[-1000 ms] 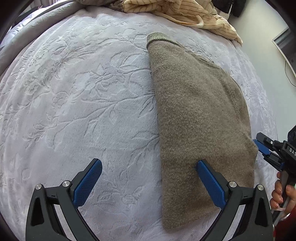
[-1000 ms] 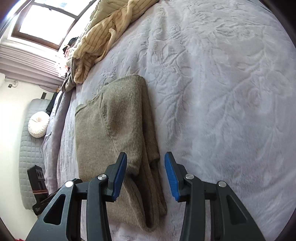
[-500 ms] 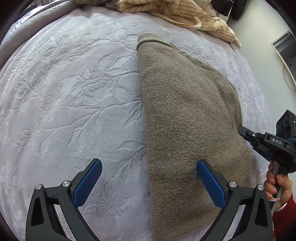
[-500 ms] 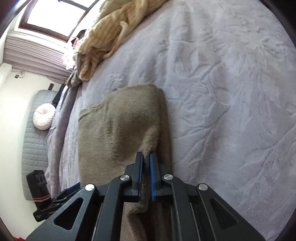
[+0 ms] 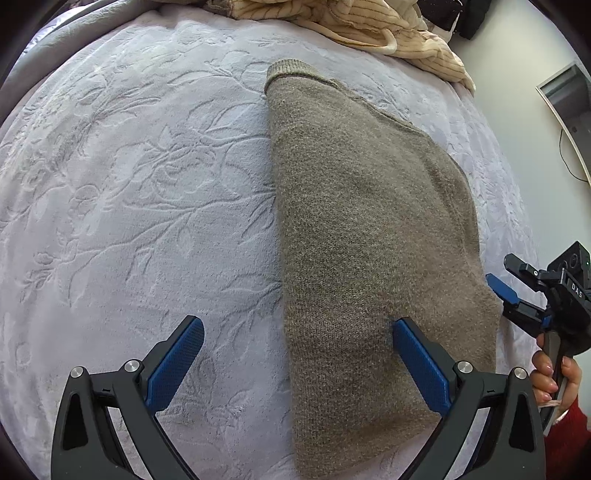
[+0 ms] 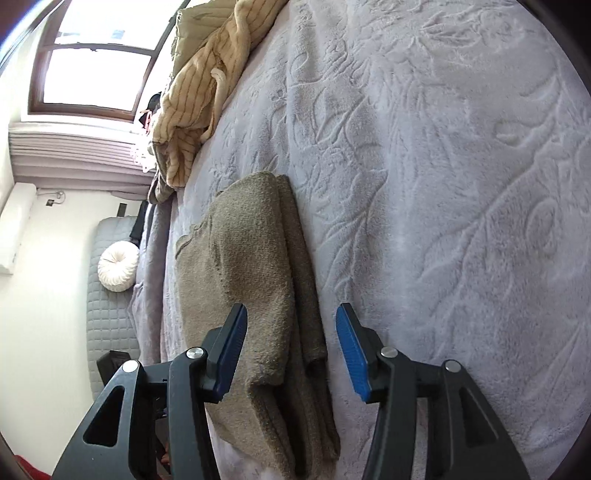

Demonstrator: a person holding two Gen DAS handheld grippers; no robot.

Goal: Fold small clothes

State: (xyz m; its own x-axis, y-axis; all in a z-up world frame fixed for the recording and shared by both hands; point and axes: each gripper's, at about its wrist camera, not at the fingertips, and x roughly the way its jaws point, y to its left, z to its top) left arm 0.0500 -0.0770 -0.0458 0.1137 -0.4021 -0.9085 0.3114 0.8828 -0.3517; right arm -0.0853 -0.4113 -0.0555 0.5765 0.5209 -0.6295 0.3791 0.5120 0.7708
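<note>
A folded grey-brown knit sweater (image 5: 369, 240) lies lengthwise on the pale lilac embossed bedspread (image 5: 129, 203). My left gripper (image 5: 295, 354) is open wide and empty, straddling the sweater's left folded edge near its near end. My right gripper (image 6: 291, 347) is open, its jaws either side of the sweater's (image 6: 251, 273) stacked edge layers, not clamping them. The right gripper also shows in the left wrist view (image 5: 517, 291) at the sweater's right edge, held by a hand.
A cream striped garment (image 5: 369, 22) lies heaped at the far end of the bed; it also shows in the right wrist view (image 6: 199, 77). A window (image 6: 92, 55), a white round cushion (image 6: 116, 267) and a wall lie beyond the bed's edge.
My right gripper was shut on the sweater's edge half a second ago and has now opened, letting it go. The left gripper stayed open and has moved slightly relative to the sweater.
</note>
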